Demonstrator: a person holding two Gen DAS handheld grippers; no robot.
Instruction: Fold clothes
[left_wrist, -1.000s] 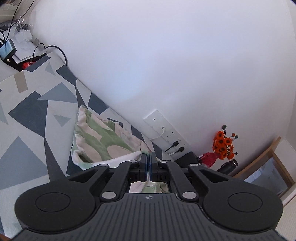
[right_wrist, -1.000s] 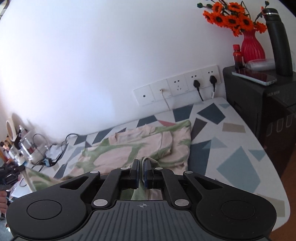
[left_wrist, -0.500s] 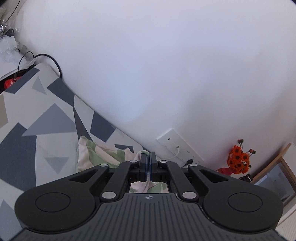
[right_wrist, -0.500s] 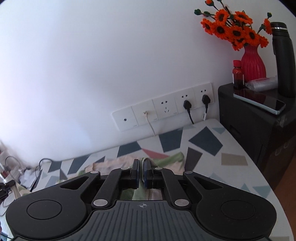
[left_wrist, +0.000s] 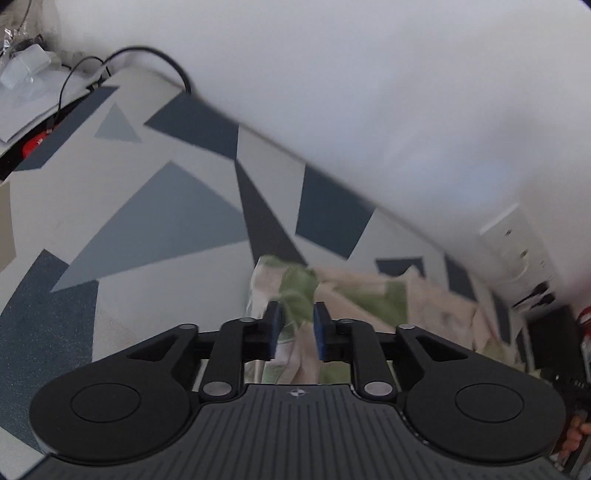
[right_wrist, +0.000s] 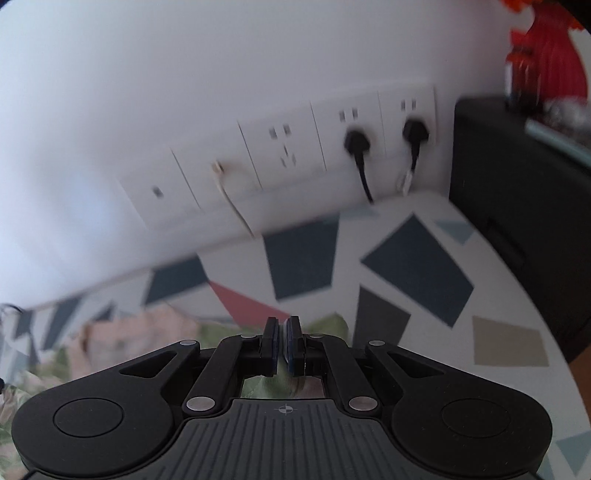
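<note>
Left tool (left_wrist: 297, 326): jaws opening, blue pads apart, garment (left_wrist: 354, 295) between them but not pinched. Garment, green-and-cream print, lay crumpled on the patterned surface (left_wrist: 155, 221) near the wall.

Right tool (right_wrist: 283, 341): jaws opening, only a narrow gap between the pads, a thin edge of cloth between them; grip could not be told. Garment (right_wrist: 155, 325) blurred, mostly hidden behind the tool.

Red vase (right_wrist: 550, 55) on black cabinet (right_wrist: 517, 206), cut off by frame edge, contents unreadable. 2 plugs sat in wall sockets (right_wrist: 295, 155).
</note>
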